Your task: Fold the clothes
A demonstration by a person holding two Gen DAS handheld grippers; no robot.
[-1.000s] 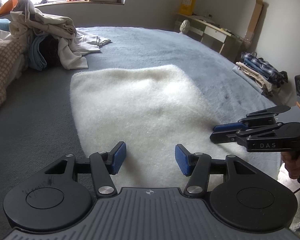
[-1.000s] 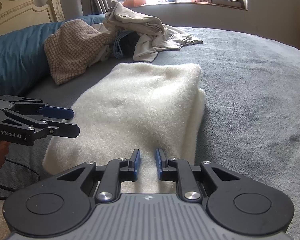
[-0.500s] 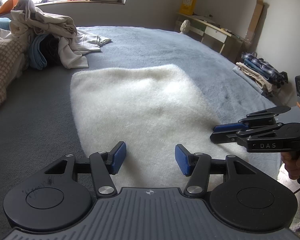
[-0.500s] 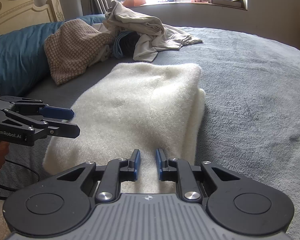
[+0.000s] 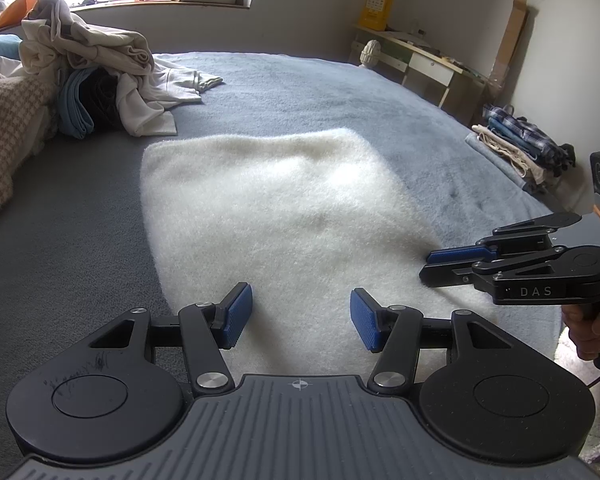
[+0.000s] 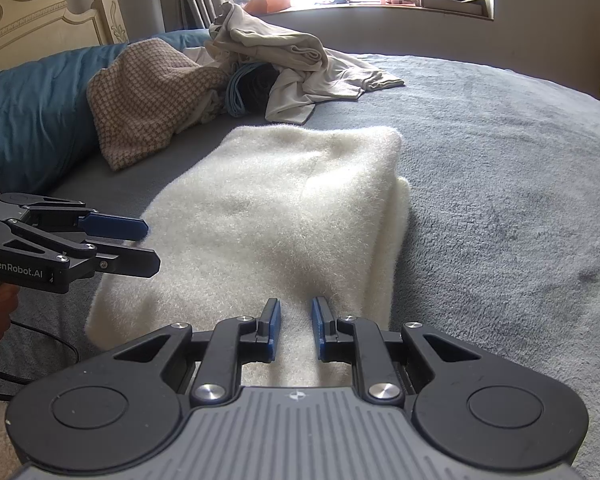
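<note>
Grey bed cover spans the whole view. Folded white fleece garment lies flat at its middle; pile of unfolded clothes beyond it, well apart. Left gripper above the fleece's near edge, jaws apart, nothing between. Right gripper over the near right part, jaws narrowly apart, empty.

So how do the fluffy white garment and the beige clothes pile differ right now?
The white garment lies flat, folded into a neat rectangle, near both grippers; the beige pile is crumpled in a heap, farther back by the window. The garment is fuzzy, the pile smooth. Both rest on the grey bed.
</note>
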